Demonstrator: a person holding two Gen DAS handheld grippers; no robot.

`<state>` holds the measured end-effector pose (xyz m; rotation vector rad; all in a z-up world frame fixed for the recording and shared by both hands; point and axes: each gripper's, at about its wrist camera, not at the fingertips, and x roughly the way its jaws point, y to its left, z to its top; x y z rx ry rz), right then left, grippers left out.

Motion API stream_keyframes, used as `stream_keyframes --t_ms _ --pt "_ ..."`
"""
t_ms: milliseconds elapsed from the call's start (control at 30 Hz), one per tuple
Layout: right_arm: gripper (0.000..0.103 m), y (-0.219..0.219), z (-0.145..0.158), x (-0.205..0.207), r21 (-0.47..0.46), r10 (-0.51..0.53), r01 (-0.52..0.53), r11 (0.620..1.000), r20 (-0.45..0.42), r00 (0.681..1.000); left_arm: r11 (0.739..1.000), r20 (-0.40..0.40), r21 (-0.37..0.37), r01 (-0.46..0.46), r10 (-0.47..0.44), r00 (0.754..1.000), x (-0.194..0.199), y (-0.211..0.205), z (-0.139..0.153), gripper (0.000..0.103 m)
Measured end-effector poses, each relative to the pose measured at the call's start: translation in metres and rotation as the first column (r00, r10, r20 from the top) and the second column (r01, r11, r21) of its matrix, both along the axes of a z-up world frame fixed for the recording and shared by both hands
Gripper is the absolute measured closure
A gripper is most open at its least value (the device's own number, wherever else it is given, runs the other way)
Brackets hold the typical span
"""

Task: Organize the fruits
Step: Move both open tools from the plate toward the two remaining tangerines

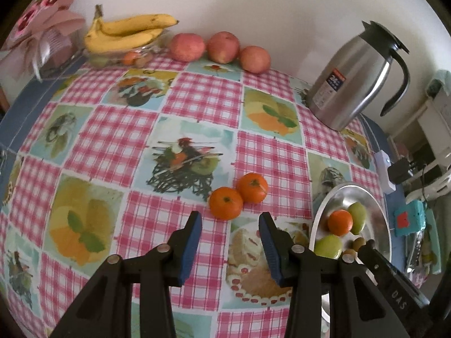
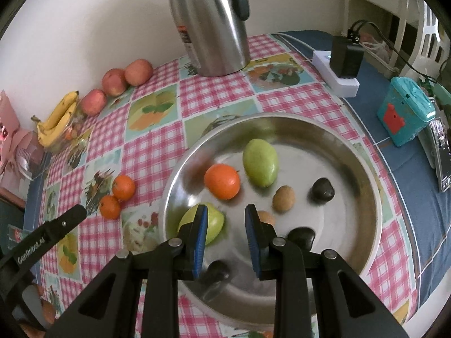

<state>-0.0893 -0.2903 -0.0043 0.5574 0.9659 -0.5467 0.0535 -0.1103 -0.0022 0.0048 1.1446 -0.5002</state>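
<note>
Two tangerines (image 1: 225, 202) (image 1: 252, 187) lie on the checked tablecloth just ahead of my open, empty left gripper (image 1: 230, 219); they also show in the right wrist view (image 2: 110, 207) (image 2: 123, 187). A steel bowl (image 2: 363, 169) holds a tangerine (image 2: 222, 181), two green fruits (image 2: 260, 162) (image 2: 215, 222), brown nuts (image 2: 284, 198) and dark chestnuts (image 2: 322, 188). My open, empty right gripper (image 2: 225, 211) hovers over the bowl's near side. The bowl also shows in the left wrist view (image 1: 377, 217).
Three apples (image 1: 222, 46) and a glass dish with bananas (image 1: 126, 32) line the back wall. A steel thermos jug (image 1: 355, 76) stands back right. A white power strip with a black adapter (image 2: 342, 62) and a teal box (image 2: 404, 112) sit right of the bowl.
</note>
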Motion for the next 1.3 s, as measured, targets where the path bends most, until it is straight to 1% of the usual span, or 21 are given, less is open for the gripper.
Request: stream_keyframes --t_ms 233,433,467,567,633,667,700,733,800,833,867,900,933,1033,1133,1267,1300 --pt "0.076 0.020 0.004 -0.005 -0.022 0.027 -0.027 0.999 -0.008 1.000 1.000 -0.010 0.003 -0.003 0.003 1.000 -0.015 0.014 -0.001 0.057" --pt "0.076 0.028 0.003 -0.005 -0.031 0.041 -0.041 0.999 -0.019 0.999 1.000 -0.024 -0.017 -0.004 0.003 1.000 -0.024 0.024 -0.001 0.057" --pt "0.076 0.028 0.003 -0.005 -0.031 0.041 -0.042 0.999 -0.020 0.999 1.000 -0.026 -0.017 -0.007 0.006 1.000 -0.025 0.025 -0.001 0.056" --pt "0.075 0.028 0.003 -0.004 -0.028 0.040 -0.040 0.999 -0.019 0.999 1.000 -0.013 0.000 -0.012 0.012 1.000 -0.024 0.026 0.001 0.049" --pt "0.067 0.028 0.002 -0.002 -0.030 0.042 -0.043 0.999 -0.024 0.999 1.000 -0.013 0.011 -0.018 0.018 1.000 -0.022 0.026 -0.001 0.042" --pt "0.057 0.027 0.002 -0.002 -0.031 0.044 -0.044 0.999 -0.026 0.999 1.000 -0.014 0.020 -0.021 0.021 1.000 -0.021 0.026 -0.002 0.040" --pt "0.050 0.027 0.001 -0.001 -0.030 0.045 -0.046 0.998 -0.027 0.999 0.999 -0.015 0.032 -0.024 0.025 1.000 -0.019 0.026 -0.003 0.035" --pt "0.048 0.026 0.001 -0.001 -0.029 0.046 -0.046 0.998 -0.025 0.999 0.999 -0.015 0.041 -0.027 0.028 0.999 -0.019 0.026 -0.004 0.027" --pt "0.037 0.024 0.001 0.000 -0.030 0.039 -0.040 0.999 -0.026 0.999 0.997 -0.011 0.062 -0.035 0.036 0.999 -0.017 0.025 -0.006 0.019" --pt "0.033 0.023 0.000 0.000 -0.034 0.034 -0.035 0.999 -0.032 0.999 0.997 -0.008 0.074 -0.039 0.040 0.999 -0.016 0.025 -0.008 0.016" --pt "0.027 0.022 0.000 0.000 -0.040 0.030 -0.031 0.999 -0.038 0.999 0.995 -0.005 0.086 -0.043 0.043 0.999 -0.015 0.025 -0.009 0.014" --pt "0.023 0.021 0.000 0.000 -0.045 0.025 -0.027 0.999 -0.042 0.999 0.995 -0.002 0.093 -0.047 0.047 0.999 -0.014 0.025 -0.010 0.010" --pt "0.022 0.020 -0.001 0.000 -0.048 0.022 -0.024 0.999 -0.045 0.999 0.994 0.003 0.097 -0.051 0.051 0.999 -0.013 0.026 -0.010 0.006" --pt "0.021 0.016 -0.005 -0.002 -0.044 0.010 -0.012 0.999 -0.059 0.998 0.993 0.019 0.101 -0.057 0.055 0.998 -0.012 0.026 -0.009 0.000" --pt "0.020 0.013 -0.009 -0.003 -0.044 -0.002 -0.001 0.999 -0.070 0.998 0.992 0.030 0.113 -0.060 0.057 0.998 -0.011 0.026 -0.010 0.000" --pt "0.020 0.009 -0.012 -0.005 -0.041 -0.016 0.013 0.999 -0.072 0.997 0.989 0.019 0.135 -0.054 0.052 0.998 -0.010 0.023 -0.014 0.000" --pt "0.017 0.009 -0.012 -0.005 -0.045 -0.018 0.014 0.999 -0.072 0.997 0.989 0.018 0.140 -0.052 0.050 0.999 -0.010 0.022 -0.015 0.000"
